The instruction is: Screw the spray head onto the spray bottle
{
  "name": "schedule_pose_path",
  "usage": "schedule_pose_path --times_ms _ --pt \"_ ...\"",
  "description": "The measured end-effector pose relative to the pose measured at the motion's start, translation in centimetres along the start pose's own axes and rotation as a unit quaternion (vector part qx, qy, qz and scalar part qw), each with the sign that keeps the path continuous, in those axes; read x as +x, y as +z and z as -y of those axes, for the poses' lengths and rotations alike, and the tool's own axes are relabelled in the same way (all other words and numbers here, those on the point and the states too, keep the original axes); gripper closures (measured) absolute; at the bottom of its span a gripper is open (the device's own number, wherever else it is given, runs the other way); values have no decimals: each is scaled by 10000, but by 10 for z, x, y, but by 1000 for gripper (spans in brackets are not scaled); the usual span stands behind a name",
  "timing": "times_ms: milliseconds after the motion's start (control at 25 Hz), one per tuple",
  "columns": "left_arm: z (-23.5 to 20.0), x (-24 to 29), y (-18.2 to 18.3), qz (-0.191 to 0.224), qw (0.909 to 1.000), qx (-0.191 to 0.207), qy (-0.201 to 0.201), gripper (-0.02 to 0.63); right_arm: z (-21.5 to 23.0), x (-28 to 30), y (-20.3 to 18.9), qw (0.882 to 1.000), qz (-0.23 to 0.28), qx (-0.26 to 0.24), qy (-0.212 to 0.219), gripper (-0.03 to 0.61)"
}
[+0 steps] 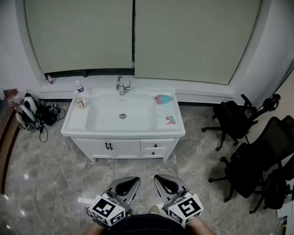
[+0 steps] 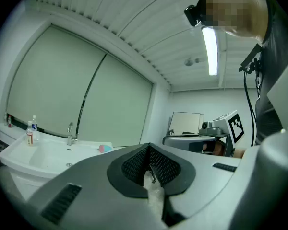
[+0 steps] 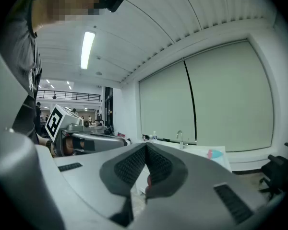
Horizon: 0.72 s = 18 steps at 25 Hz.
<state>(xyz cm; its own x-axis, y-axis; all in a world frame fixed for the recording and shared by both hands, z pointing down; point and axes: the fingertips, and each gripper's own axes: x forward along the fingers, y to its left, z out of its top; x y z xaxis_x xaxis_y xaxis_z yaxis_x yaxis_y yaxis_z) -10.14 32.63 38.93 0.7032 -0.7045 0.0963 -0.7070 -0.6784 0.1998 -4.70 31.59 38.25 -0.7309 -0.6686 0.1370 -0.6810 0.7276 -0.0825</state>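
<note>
You stand in office-like room with washbasin corner. White vanity [image 1: 122,146] with basin [image 1: 95,126] and faucet [image 1: 121,85] against wall. Big roller blinds [image 1: 78,28] behind. Black office chairs [image 1: 235,119] at right. Cable-and-gear pile [image 1: 34,112] at left. Marble-look tile floor [image 1: 49,170]. Strip light [image 3: 87,49] on slatted ceiling.

A white cabinet [image 1: 118,149] with a sink [image 1: 95,124] set in its top is seen against the wall, on a grey marble floor [image 1: 44,180]. A tap [image 1: 121,85] is mounted behind the basin. A water bottle [image 1: 79,87] and a smaller bottle [image 1: 80,102] are stood at its left. Pale blinds [image 1: 196,28] are drawn down behind. Black office chairs [image 1: 235,119] are gathered at the right, and a heap of cables [image 1: 36,114] is left at the left.
</note>
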Motion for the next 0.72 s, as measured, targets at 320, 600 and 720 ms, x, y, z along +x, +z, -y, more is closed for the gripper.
schedule_pose_path --times_ms 320,600,720 --pt "-1 2 -4 -24 10000 16 -15 609 0 2 -3 10000 -20 -40 33 578" --pt "-1 4 -8 -84 9999 -40 -58 609 -2 4 -4 9998 -7 133 168 578" --pt "0 12 -15 -154 9997 -147 -130 609 2 2 -9 9992 -10 315 243 578"
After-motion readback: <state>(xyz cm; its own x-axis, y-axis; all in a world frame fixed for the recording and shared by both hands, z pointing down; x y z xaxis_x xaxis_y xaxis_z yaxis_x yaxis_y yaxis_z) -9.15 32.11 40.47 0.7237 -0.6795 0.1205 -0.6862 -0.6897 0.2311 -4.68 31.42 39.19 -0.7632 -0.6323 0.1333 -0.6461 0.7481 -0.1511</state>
